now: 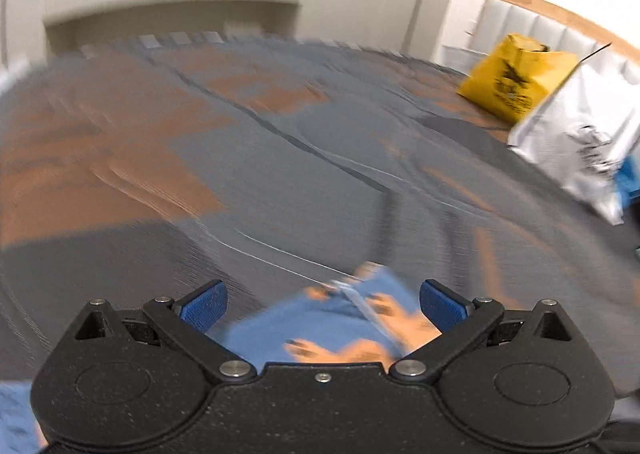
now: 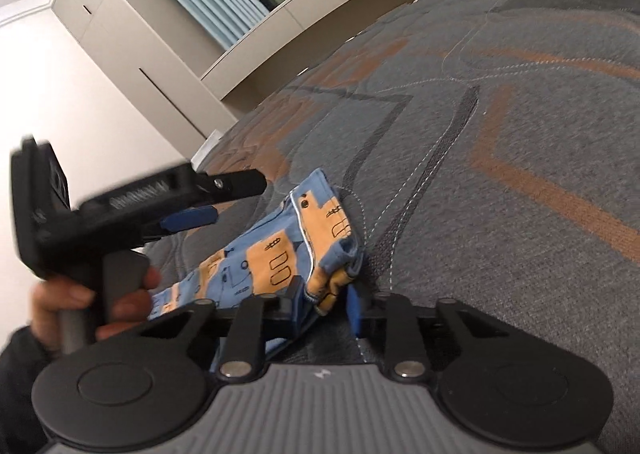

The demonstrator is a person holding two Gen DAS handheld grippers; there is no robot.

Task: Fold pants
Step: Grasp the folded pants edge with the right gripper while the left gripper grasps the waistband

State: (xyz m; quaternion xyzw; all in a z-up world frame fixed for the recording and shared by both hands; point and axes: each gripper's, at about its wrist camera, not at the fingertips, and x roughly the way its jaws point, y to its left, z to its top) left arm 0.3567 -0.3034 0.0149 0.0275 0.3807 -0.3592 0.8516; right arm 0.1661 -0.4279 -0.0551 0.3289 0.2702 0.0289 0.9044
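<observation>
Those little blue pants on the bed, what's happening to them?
A person is folding them with a gripper tool in each hand. The right gripper has pinched a bunched end of the pants, which lie on the grey and brown bed cover. The left gripper is open, with the pants under it, gripping nothing yet. The hand holding it shows in the right view. The pants are still crumpled, so the folding has hardly begun.

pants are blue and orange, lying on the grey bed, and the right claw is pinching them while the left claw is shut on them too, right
Not quite: the left claw is open above the pants, as the left wrist view shows. The right claw does pinch the blue and orange pants on the grey bed.
</observation>
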